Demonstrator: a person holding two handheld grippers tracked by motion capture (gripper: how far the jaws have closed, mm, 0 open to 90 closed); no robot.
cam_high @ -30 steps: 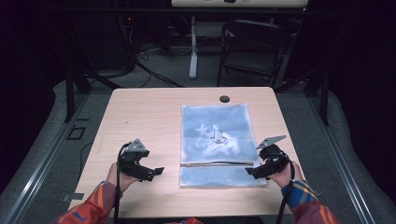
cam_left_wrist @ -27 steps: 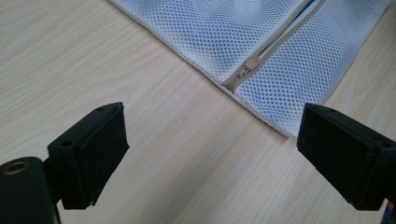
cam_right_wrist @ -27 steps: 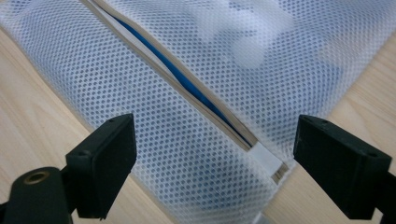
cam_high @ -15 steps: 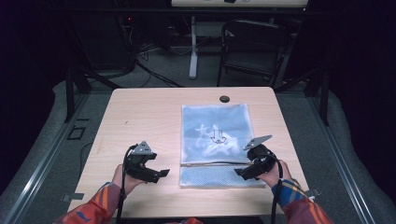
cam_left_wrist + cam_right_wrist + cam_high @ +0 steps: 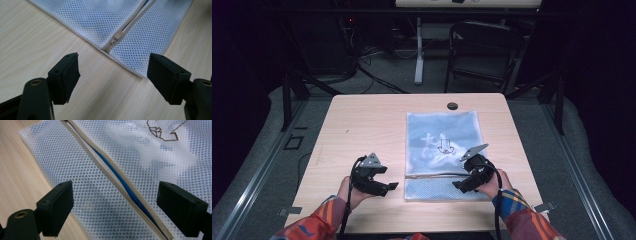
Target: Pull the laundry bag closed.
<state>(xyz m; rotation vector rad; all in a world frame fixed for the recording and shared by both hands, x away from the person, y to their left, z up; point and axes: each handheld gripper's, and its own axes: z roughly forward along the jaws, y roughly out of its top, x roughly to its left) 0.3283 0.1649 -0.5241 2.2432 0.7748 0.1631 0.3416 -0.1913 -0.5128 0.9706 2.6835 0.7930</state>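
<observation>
Item under work: white mesh zip bag (image 5: 443, 150), lying flat on the surface (image 5: 362, 125), right of centre, near edge toward the person. Zip (image 5: 432, 175) runs across the bag near that edge; slider (image 5: 114, 40) is seen at the bag's left end, in the left tool view. In the right tool view the zip (image 5: 117, 182) gapes, w/ blue material visible in the opening.

Tool states:
- Left tool (image 5: 393, 186): unclenched, nothing between the jaws; jaws have just been closing somewhat. It is poised over bare surface just beside the bag's left edge, slider ahead of the jaws (image 5: 112, 75).
- Right tool (image 5: 457, 186): spread wide, nothing gripped; it is held over the bag's near right portion, zip line between the jaws (image 5: 115, 207) but not pinched.

Step judged in hand: approach to the zip, prob. to hold the bag and work the slider. Recommended: slider tab to be pinched squarely by left tool, not the mesh around it; fabric beside the zip to be pinned or gripped by right tool so the bag is not dragged; pull to be kept along the zip line, low to the surface.

Contents: pale blue-white shape is visible through the mesh, apparently folded cloth; a printed outline w/ arrow (image 5: 444, 146) is seen mid-bag. Exact contents cannot be told.
</observation>
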